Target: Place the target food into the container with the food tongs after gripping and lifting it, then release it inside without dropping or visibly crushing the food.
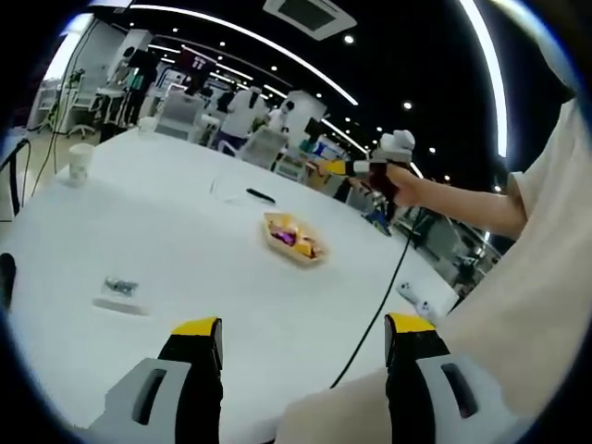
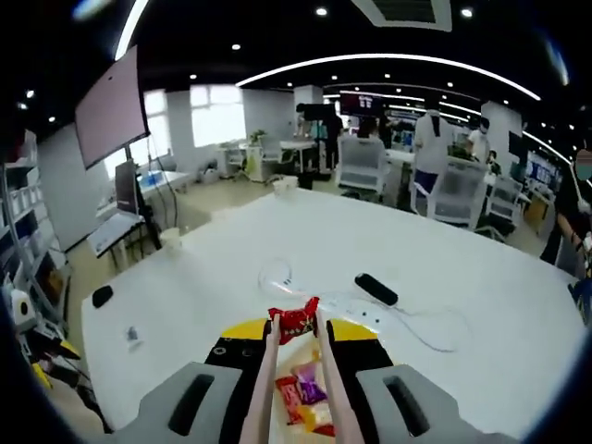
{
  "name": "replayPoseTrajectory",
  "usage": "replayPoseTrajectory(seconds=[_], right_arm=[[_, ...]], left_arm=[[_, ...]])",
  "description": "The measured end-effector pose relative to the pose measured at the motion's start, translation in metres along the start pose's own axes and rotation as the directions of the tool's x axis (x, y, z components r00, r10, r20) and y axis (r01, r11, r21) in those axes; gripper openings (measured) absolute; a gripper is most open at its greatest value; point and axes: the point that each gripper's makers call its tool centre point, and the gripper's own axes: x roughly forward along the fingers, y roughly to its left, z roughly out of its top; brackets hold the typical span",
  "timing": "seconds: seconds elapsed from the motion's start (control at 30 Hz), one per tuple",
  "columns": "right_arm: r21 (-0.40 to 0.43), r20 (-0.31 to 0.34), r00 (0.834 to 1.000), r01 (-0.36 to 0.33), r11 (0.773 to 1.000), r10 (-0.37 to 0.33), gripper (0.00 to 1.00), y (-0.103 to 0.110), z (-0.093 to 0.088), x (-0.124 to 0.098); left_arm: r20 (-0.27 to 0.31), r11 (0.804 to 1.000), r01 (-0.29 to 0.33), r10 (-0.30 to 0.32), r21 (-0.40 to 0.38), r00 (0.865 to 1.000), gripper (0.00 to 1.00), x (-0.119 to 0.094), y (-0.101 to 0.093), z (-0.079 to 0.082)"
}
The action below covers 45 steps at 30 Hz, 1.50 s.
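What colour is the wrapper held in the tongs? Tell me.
Red wrapper, clearest in the right gripper view.

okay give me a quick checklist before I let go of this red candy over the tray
1. Red wrapped candy held at the tips of the food tongs: ok.
2. Right hand-held gripper shut on the tongs: ok.
3. Candy above the tray of sweets, seen just below it: looks ok, height cannot tell.
4. Wrapper visibly crushed: cannot tell.
5. Left hand-held gripper open, away from the tray: ok.
6. Black cable on the white table clear of the tray: ok.
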Motion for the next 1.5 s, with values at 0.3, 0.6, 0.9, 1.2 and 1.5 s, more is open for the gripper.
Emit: replayPoseTrajectory(seconds=[0.3,0.6,0.9,1.2,1.5], right_arm=[[0.033,0.003,1.0,0.023,0.999,-0.023,0.23,-0.009,-0.005,-0.005],[0.057,0.006,0.999,0.038,0.998,-0.038,0.23,-0.019,-0.008,-0.008],[0.068,0.001,0.999,0.047,0.997,-0.047,0.23,-0.023,-0.011,-0.007],[0.07,-0.005,0.999,0.05,0.996,-0.05,0.23,-0.025,-0.013,-0.005],[0.064,-0.01,0.998,0.054,0.996,-0.054,0.24,-0.021,-0.013,-0.006]], left_arm=[[-0.006,1.0,0.005,-0.005,0.002,1.0,0.71,0.002,-0.001,-0.001],[-0.008,1.0,0.006,-0.006,0.001,1.0,0.71,0.003,-0.002,-0.002],[-0.006,1.0,-0.002,0.002,-0.009,1.0,0.71,0.001,0.0,-0.004],[0.002,1.0,-0.01,0.01,-0.016,1.0,0.71,0.0,0.001,-0.004],[0.004,1.0,-0.011,0.011,-0.015,1.0,0.71,-0.001,0.0,-0.003]])
